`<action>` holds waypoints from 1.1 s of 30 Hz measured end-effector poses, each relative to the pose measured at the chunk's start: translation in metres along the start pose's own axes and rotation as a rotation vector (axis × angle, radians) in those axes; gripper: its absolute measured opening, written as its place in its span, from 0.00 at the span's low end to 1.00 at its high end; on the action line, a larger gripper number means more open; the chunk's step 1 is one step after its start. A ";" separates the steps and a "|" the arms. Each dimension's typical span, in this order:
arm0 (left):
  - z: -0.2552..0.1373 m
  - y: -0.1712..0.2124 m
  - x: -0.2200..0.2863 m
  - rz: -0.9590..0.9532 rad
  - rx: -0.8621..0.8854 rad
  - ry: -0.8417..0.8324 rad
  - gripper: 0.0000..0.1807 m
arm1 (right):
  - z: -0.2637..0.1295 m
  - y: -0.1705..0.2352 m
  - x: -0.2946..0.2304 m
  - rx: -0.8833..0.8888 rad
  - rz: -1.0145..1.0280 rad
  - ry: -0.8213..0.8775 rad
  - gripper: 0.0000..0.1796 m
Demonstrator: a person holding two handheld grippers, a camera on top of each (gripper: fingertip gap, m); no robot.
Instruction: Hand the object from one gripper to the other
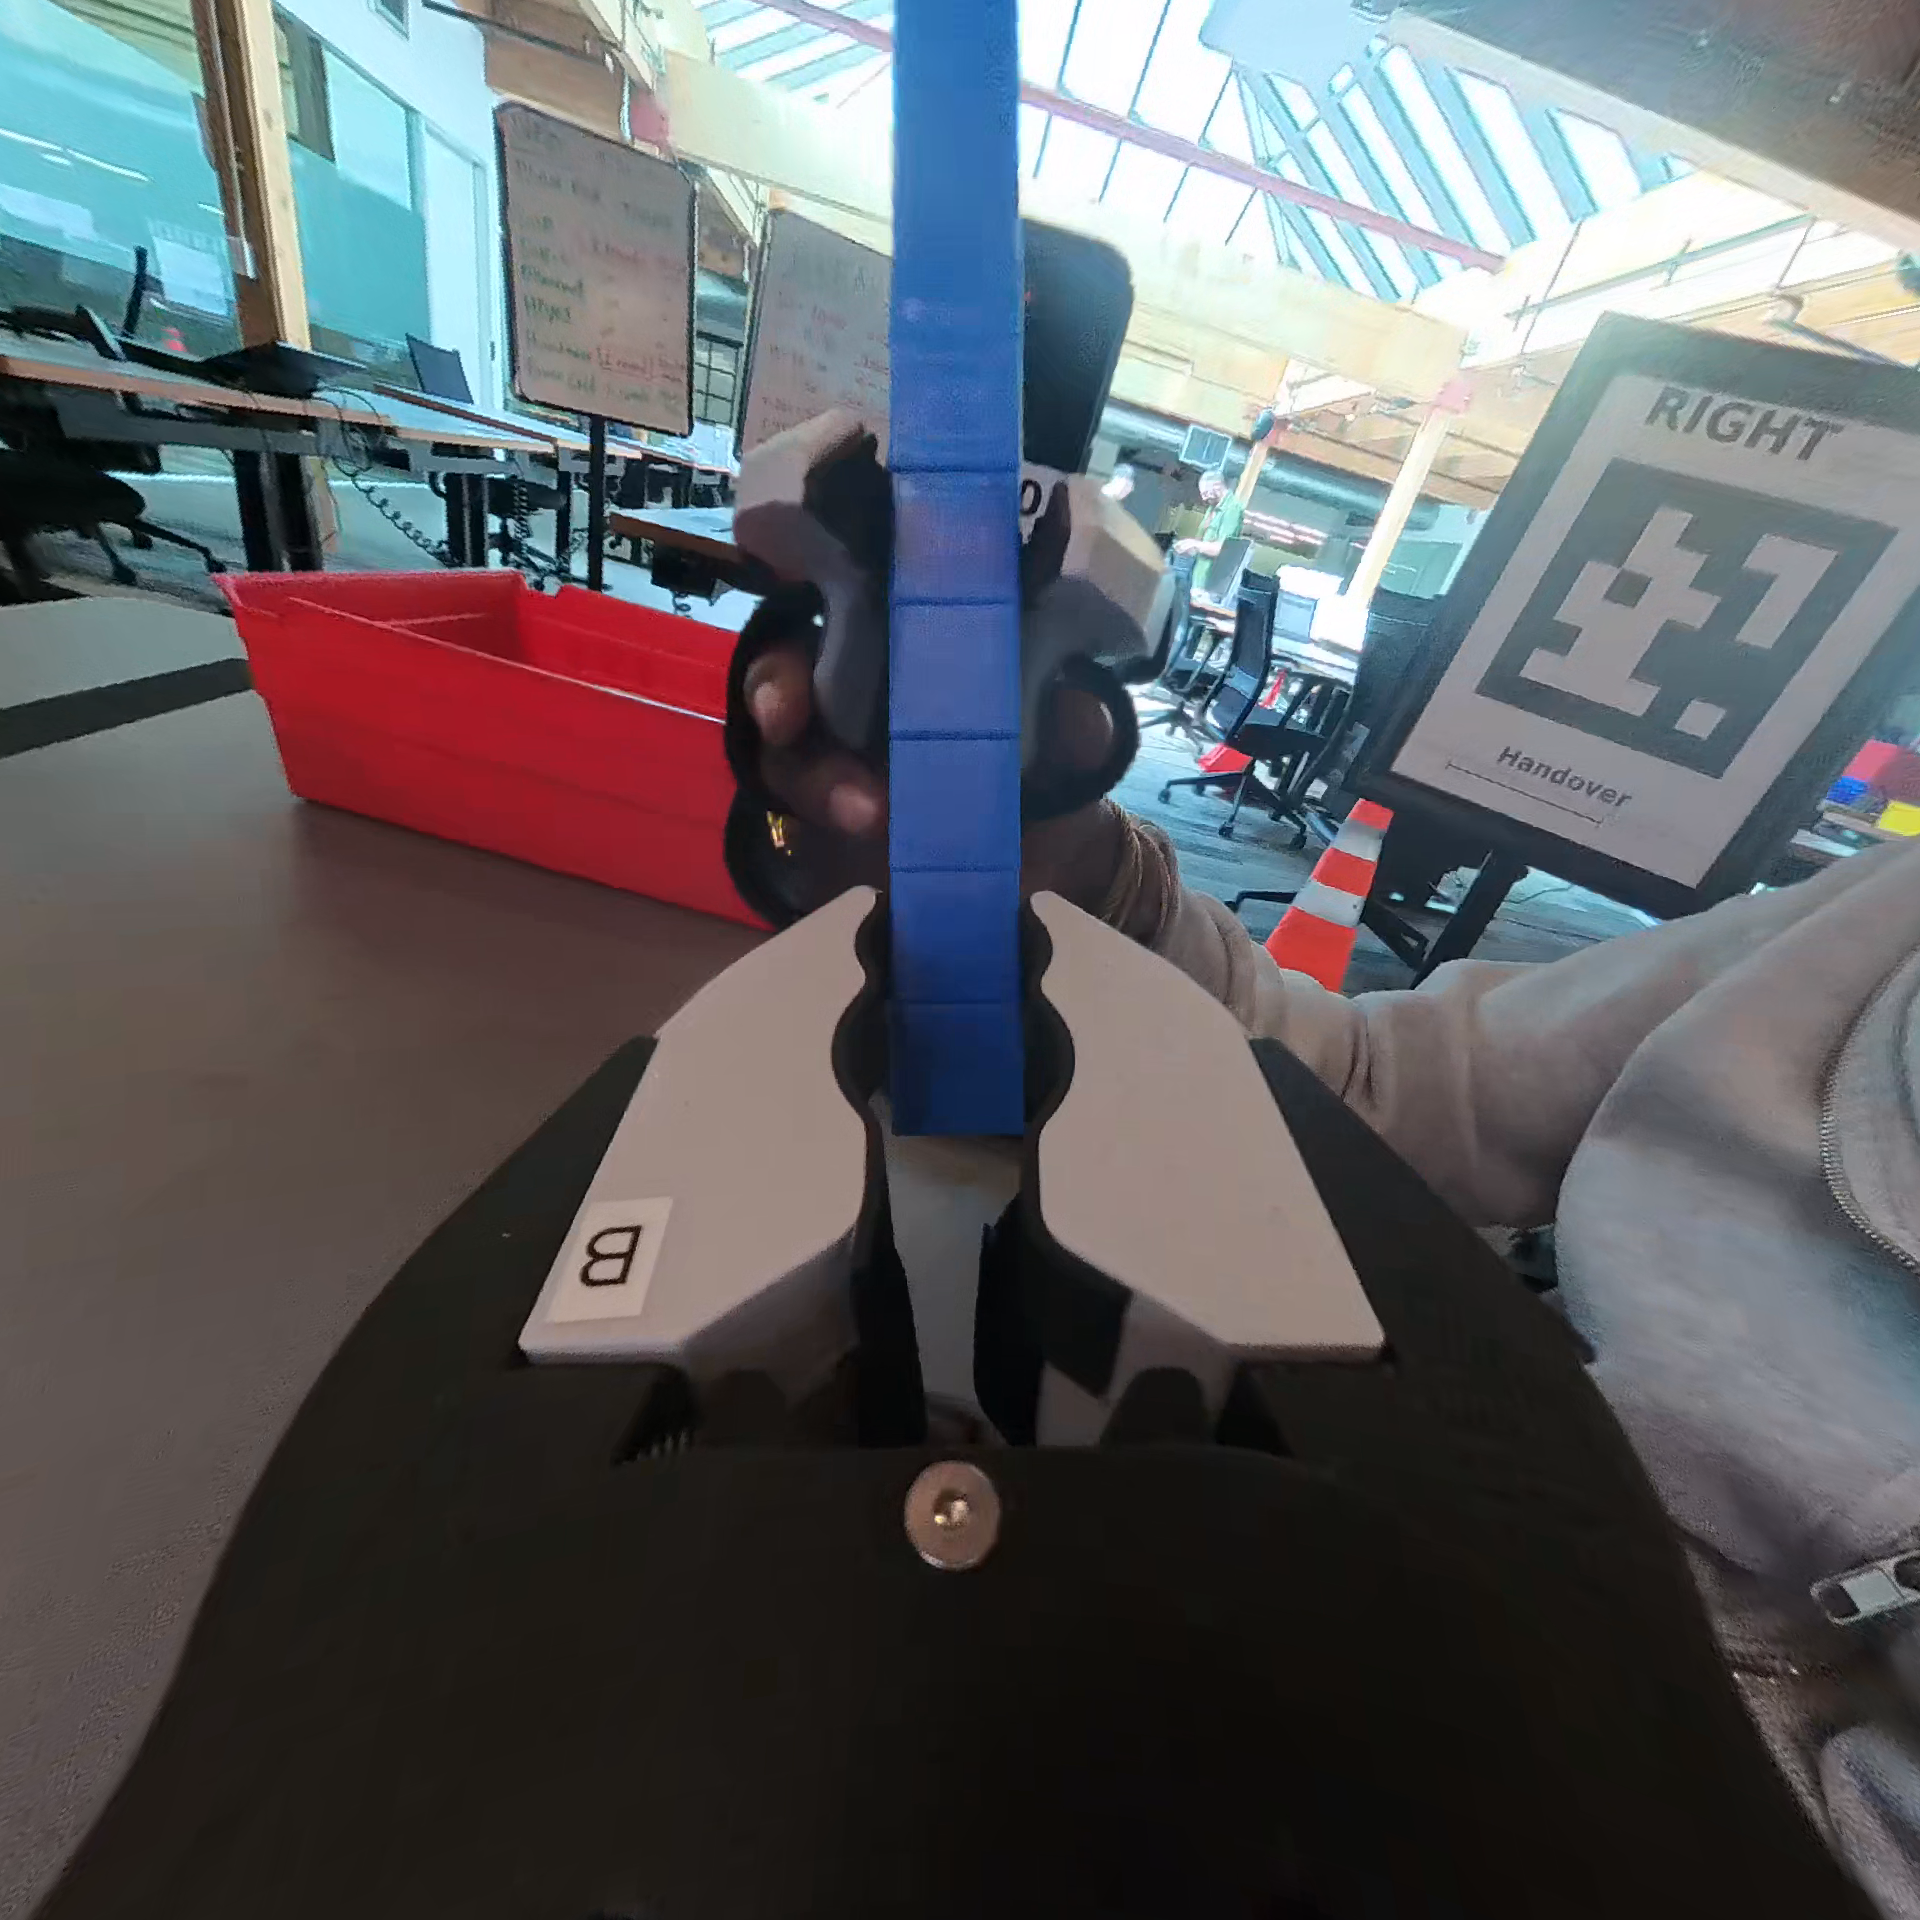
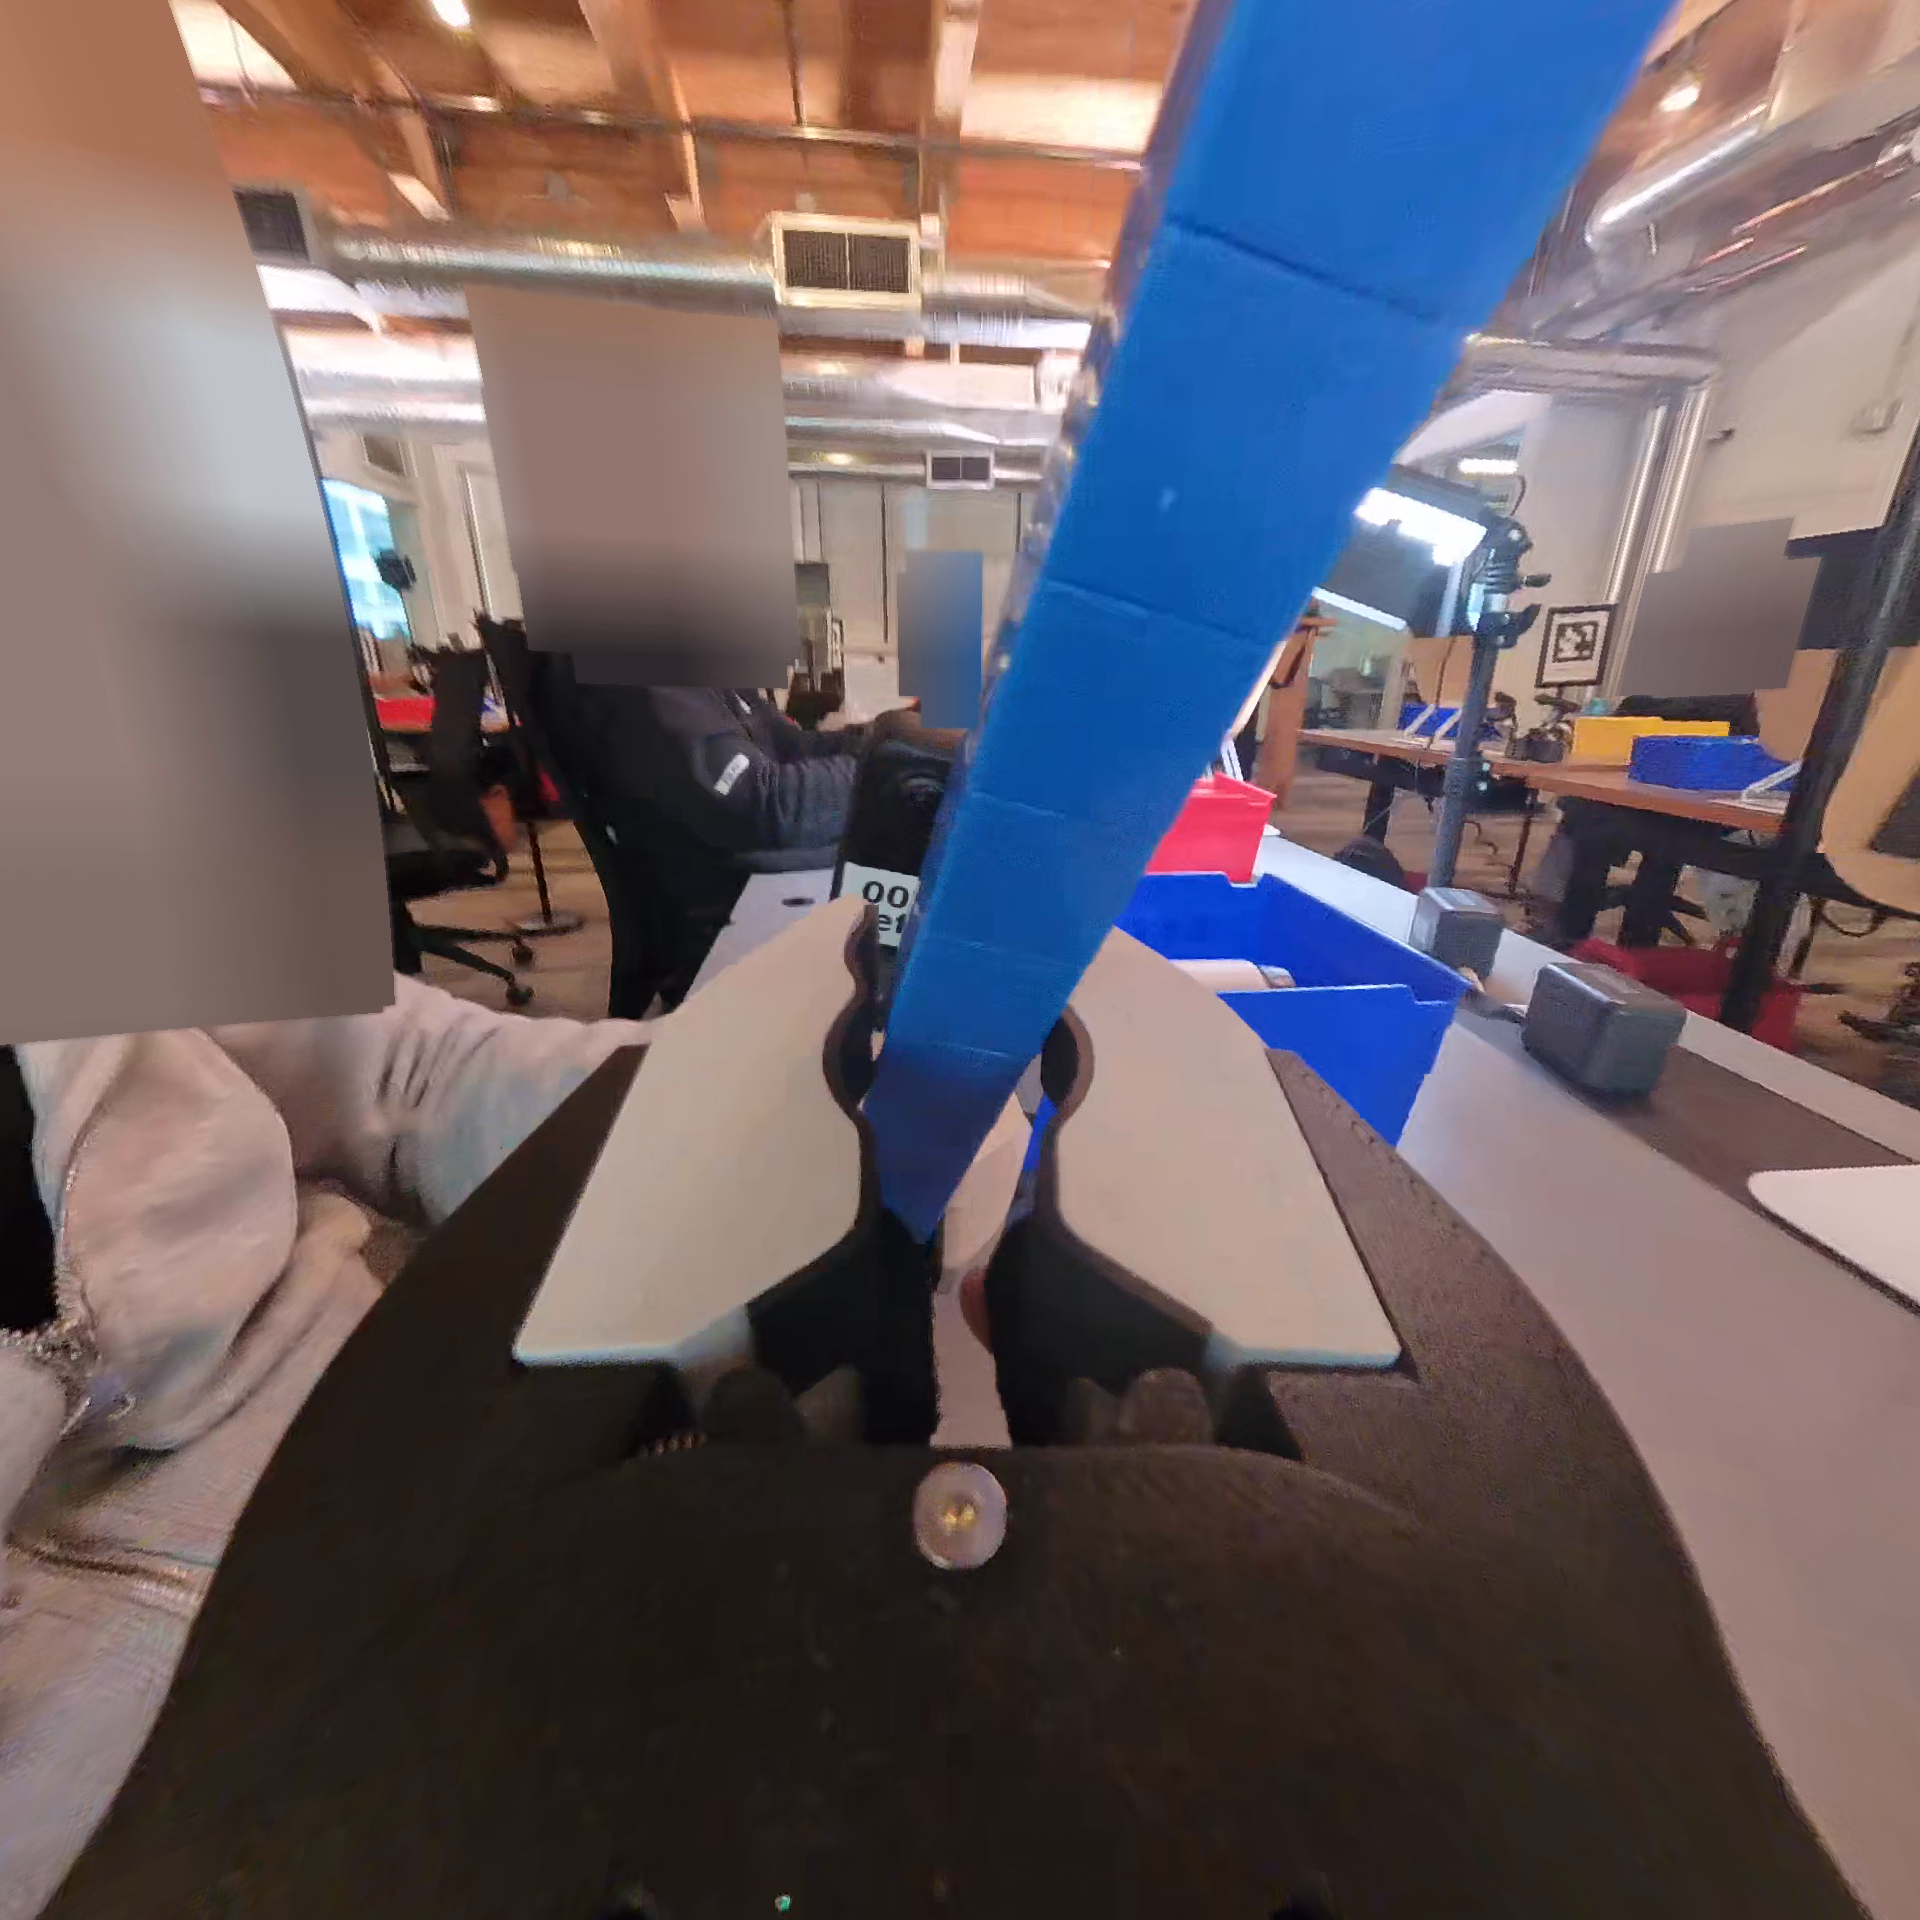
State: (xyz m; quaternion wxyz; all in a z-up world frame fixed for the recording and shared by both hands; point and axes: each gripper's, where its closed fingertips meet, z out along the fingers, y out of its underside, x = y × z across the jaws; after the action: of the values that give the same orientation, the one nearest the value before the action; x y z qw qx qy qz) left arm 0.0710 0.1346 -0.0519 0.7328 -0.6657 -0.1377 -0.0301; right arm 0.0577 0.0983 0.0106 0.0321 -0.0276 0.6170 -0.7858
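Note:
A long blue segmented bar (image 1: 954,623) stands upright between the fingers of my left gripper (image 1: 954,914), which is shut on its lower end. My right gripper faces it from behind the bar, and its grey fingers (image 1: 844,644) flank the bar slightly higher up. In the right wrist view the same bar (image 2: 1164,623) leans up to the right from my right gripper (image 2: 971,935), which is shut on its lower end. The left gripper's black body (image 2: 896,800) shows just behind the bar. Both grippers hold the bar above the table.
A red bin (image 1: 468,707) sits on the dark table (image 1: 260,1039) behind the left. A framed marker board (image 1: 1662,603) and an orange cone (image 1: 1330,894) stand to the right. A blue bin (image 2: 1330,997) and grey boxes (image 2: 1600,1023) sit on the table. A grey sleeve (image 1: 1455,1039) reaches in. Some 7 cm of space lies between my two pairs of fingers.

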 end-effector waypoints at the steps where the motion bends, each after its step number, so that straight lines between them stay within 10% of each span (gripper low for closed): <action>1: 0.001 0.002 0.000 0.000 -0.007 -0.002 0.12 | 0.001 0.002 -0.002 -0.023 -0.010 -0.005 0.15; 9: -0.025 -0.038 -0.013 0.111 0.115 -0.140 0.39 | 0.005 0.048 -0.005 -0.308 0.028 -0.045 0.13; 17: -0.019 -0.032 -0.003 0.148 0.079 -0.096 0.12 | 0.019 0.101 -0.022 -0.548 0.046 -0.118 0.14; 24: -0.027 -0.037 -0.007 0.095 0.110 -0.095 0.12 | 0.009 0.057 -0.012 -0.347 0.068 -0.091 0.31; 33: -0.016 -0.024 -0.001 0.116 0.038 -0.066 0.14 | 0.006 0.020 -0.009 -0.109 0.092 -0.089 0.12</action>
State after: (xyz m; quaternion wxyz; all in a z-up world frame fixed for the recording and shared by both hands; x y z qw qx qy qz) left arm 0.0671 0.1160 -0.0303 0.7409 -0.6591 -0.1236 0.0369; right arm 0.0680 0.0887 -0.0076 0.0941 -0.0359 0.6573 -0.7469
